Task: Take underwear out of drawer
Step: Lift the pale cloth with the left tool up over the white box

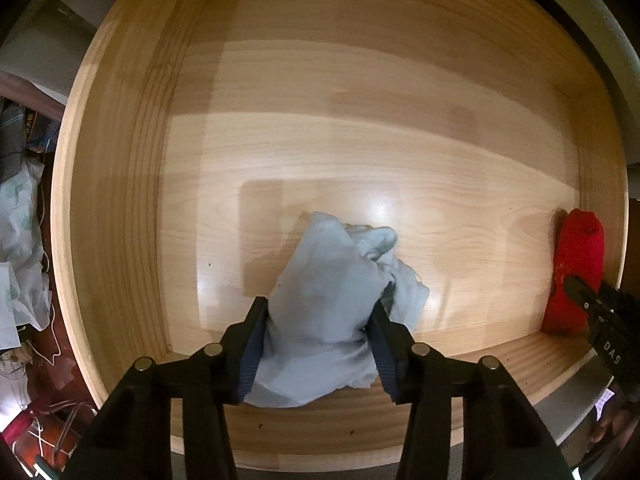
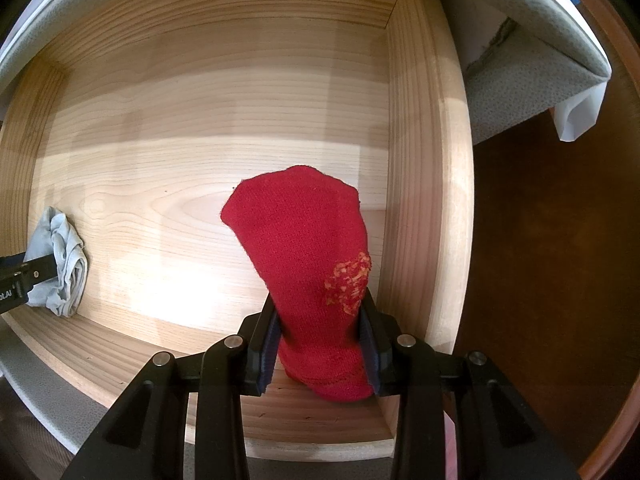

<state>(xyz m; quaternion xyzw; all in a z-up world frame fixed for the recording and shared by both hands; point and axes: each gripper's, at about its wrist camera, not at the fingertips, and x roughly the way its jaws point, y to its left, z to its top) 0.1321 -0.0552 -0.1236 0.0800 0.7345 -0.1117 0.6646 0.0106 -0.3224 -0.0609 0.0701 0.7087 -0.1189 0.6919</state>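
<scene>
L gripper points straight down, both black fingers w/ ribbed dark-blue pads pressed into the sides of a pale grey-blue cloth bundle, jaws fairly narrow, cloth bulging between them. R gripper also points straight down, jaws clamped tight on a red knit piece, pads squeezing its lower part. In R view the L gripper's finger shows at the left edge.
</scene>
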